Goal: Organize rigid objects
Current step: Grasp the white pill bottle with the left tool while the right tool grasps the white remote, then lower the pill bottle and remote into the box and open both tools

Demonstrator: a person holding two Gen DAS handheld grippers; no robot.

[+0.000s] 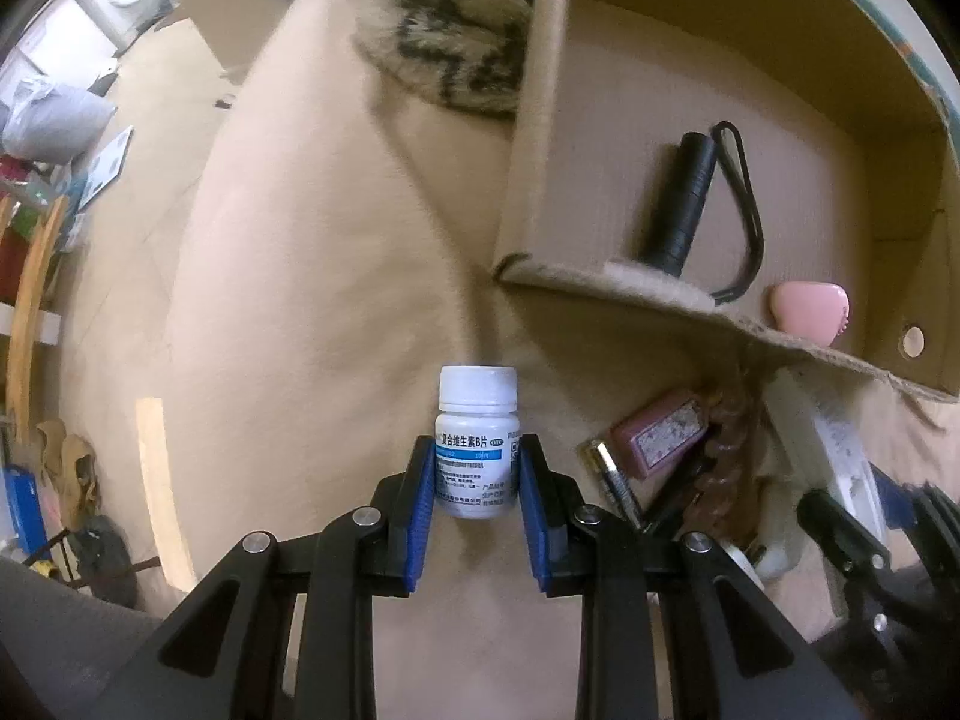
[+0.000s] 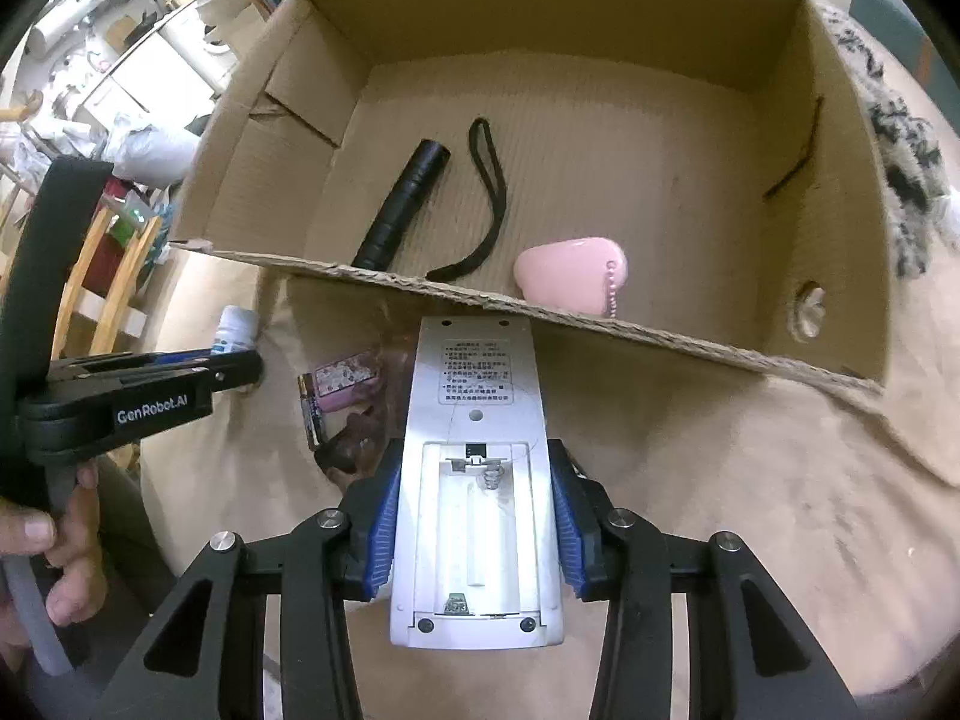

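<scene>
- The white pill bottle [image 1: 478, 441] stands upright on the beige cloth surface [image 1: 300, 300], just outside the cardboard box [image 1: 540, 120], and the left gripper [image 1: 477, 480] is clenched on its lower body, with the blue pads [image 1: 420, 498] pressing on both sides.
- The white remote control [image 2: 474, 480] lies back side up, its battery compartment without cover, and the right gripper [image 2: 474, 516] is grasping it by its two long edges; its far end reaches to the near wall of the box.
- Inside the box, a black flashlight [image 2: 402, 210] with a wrist strap [image 2: 489, 198] lies on the bottom, and a pink heart-shaped case [image 2: 570, 276] rests close to the near wall.
- Between the bottle and the remote control, a small heap stays on the cloth: a battery [image 1: 615, 486], a pink rectangular object [image 1: 660, 432] and a brown beaded thing [image 1: 726, 450], all touching each other.
- In the right wrist view a person's hand [image 2: 54, 552] holds the handle of the left gripper.
- A furry spotted fabric [image 1: 456, 30] lies against the outer wall of the box.
</scene>
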